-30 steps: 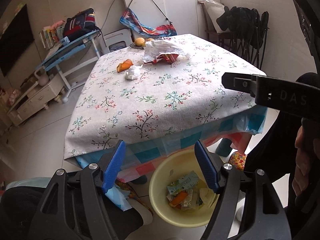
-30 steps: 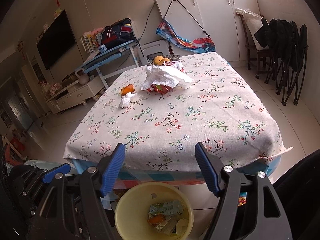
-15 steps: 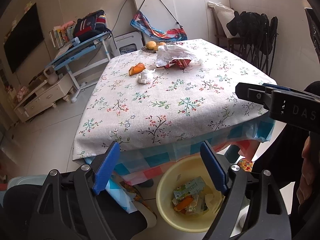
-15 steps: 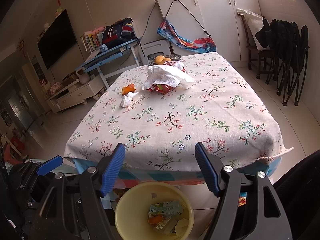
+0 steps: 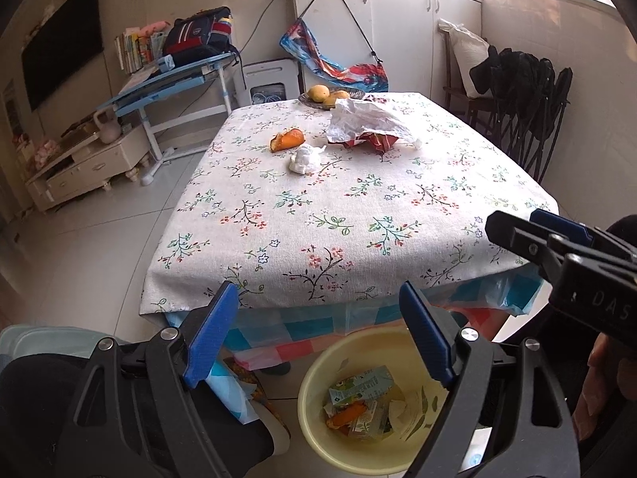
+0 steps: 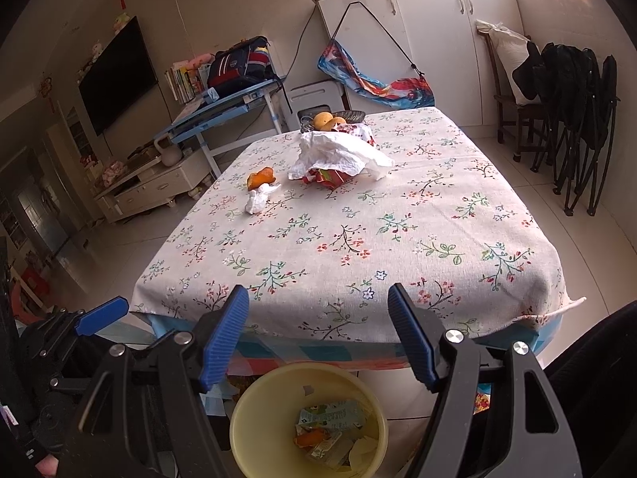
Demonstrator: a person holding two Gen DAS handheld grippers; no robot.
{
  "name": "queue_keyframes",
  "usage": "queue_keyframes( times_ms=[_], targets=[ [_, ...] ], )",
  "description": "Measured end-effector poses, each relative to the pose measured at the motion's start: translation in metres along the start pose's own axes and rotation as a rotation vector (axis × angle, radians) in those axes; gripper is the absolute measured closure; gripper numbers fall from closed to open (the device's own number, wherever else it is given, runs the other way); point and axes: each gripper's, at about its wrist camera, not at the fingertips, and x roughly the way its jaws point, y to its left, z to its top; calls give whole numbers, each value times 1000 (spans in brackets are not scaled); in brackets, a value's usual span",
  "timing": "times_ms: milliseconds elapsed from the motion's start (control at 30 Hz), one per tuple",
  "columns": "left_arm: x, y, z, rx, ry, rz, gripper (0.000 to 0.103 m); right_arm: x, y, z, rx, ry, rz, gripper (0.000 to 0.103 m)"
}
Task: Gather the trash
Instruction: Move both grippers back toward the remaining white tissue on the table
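Note:
A yellow trash bin (image 5: 318, 418) (image 6: 254, 426) stands on the floor at the table's near edge, holding cartons and orange peel. On the floral tablecloth (image 5: 358, 207) (image 6: 358, 231) far side lie an orange peel (image 5: 286, 139) (image 6: 260, 177), a crumpled white tissue (image 5: 304, 158) (image 6: 258, 198), and a white paper over a red wrapper (image 5: 368, 123) (image 6: 338, 157). My left gripper (image 5: 318, 306) is open and empty above the bin. My right gripper (image 6: 318, 306) is open and empty, also above the bin; it also shows in the left wrist view (image 5: 557, 251).
A plate of yellow fruit (image 5: 330, 93) (image 6: 330, 119) sits at the table's far edge. A blue desk (image 5: 171, 79), a white TV stand (image 5: 87, 163), white cabinets (image 6: 418, 40) and folded black chairs (image 6: 573, 91) surround the table.
The left gripper has lifted and tilted up, so the table shows closer and more centred. The right gripper has barely moved. Both stay open.

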Motion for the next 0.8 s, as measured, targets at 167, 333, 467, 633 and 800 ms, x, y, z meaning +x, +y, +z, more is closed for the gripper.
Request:
queue_keyframes(
  times_ms=[167,333,467,633,800],
  targets=[
    [4,14,9,-62,-5,2,23,1,6,0,-22,-1,16,33],
    [19,26,26,-112,5,-5,23,6,12,0,-44,5,29,33],
    [38,30,45,-110,8,-3,23,10,13,0,-43,9,39,33],
    [68,35,68,-118,23,-7,23,14,11,0,-21,18,48,33],
    [104,41,87,-125,59,1,23,20,9,1,-1,34,58,33]
  ],
)
